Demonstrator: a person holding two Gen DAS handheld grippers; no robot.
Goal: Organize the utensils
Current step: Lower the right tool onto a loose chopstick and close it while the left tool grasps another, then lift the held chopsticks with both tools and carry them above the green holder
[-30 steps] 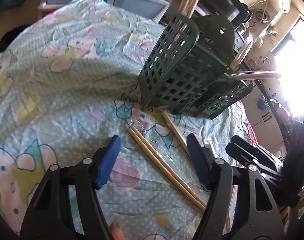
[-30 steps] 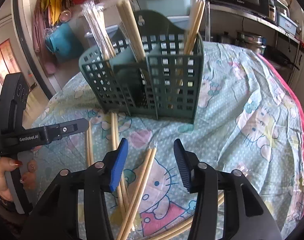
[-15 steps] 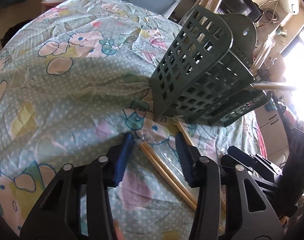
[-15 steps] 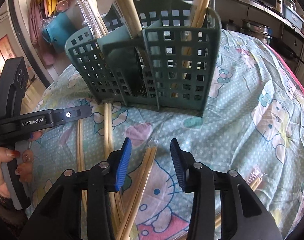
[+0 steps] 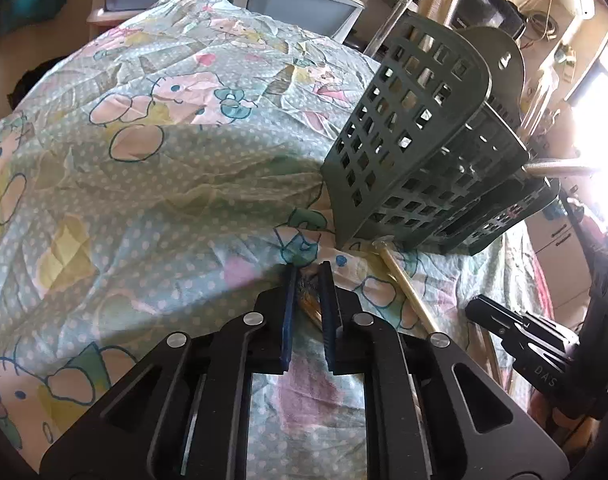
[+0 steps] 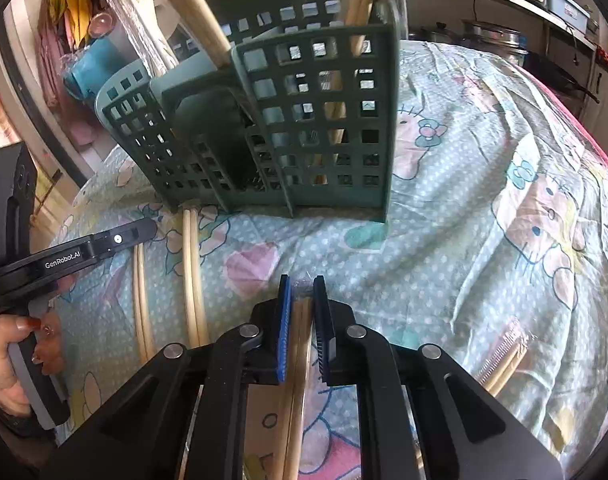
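The cartoon-print cloth [image 6: 483, 184] covers everything I work on, and the green slotted caddy [image 6: 315, 120] standing on it is my landmark. The job looks partly done: the caddy already holds several wrapped chopstick pairs upright in its compartments, yet more pairs lie flat on the cloth in front of it, two pairs [image 6: 192, 272] running out from its near-left foot and another [image 6: 503, 364] well off to its right, nearer me.

Both my hands angle steeply down toward the cloth just in front of the caddy. My right gripper [image 6: 302, 300] has just been closing, and its blue pads now pinch a wrapped pair of chopsticks [image 6: 300, 344] lying lengthwise between them. My left gripper [image 5: 305, 286] has also just been closing, nearly together on the tip of another wrapped pair [image 5: 309, 306] near the caddy's front corner. Lifting and slotting both comes next, I judge.
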